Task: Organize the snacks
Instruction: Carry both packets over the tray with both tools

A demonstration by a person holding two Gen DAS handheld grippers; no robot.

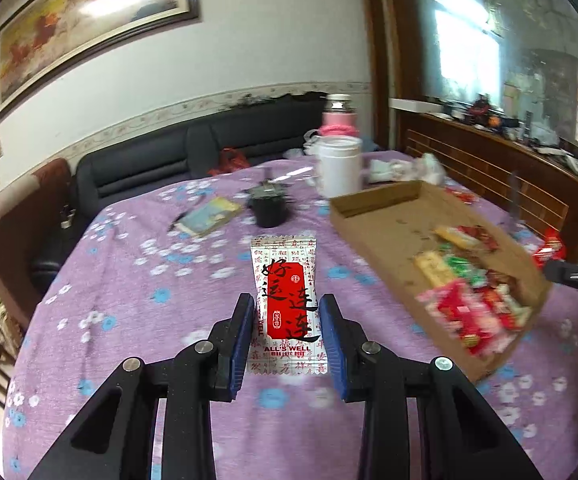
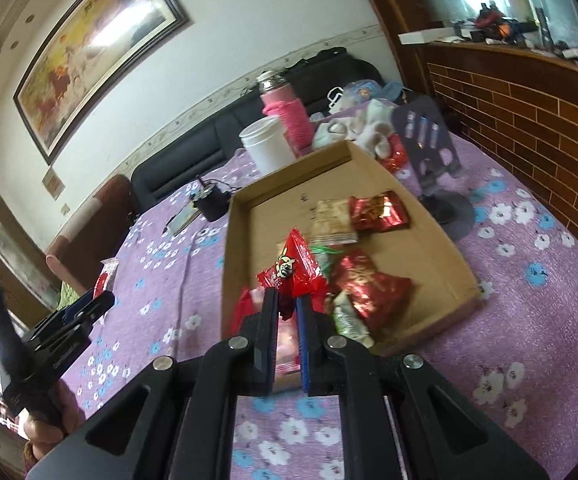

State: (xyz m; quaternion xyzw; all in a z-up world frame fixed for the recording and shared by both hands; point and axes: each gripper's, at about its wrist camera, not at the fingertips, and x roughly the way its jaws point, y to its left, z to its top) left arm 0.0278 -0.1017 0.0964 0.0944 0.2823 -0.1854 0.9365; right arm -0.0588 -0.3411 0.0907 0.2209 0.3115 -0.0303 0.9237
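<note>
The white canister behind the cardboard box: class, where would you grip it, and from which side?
Grip the white canister across its round body below the lid, coming from its open left side; the pink bottle crowds its right and the cardboard box its front.

Left hand-held gripper (image 1: 287, 312) clamps a red-and-white snack packet (image 1: 285, 304) beside the cardboard tray (image 1: 373, 220).

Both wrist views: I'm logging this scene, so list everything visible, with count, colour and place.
Cardboard tray: one, brown, on table.
Snack packets: several, mostly red, piled in tray.
White-red snack packet: one, between left gripper's fingers.
Red candy: one, in right gripper, over tray.
White jar: one, behind tray.
Pink flask: one, behind jar.
Tablecloth: purple, flowered.
Left gripper: black, blue pads.
Right gripper: black.
</note>
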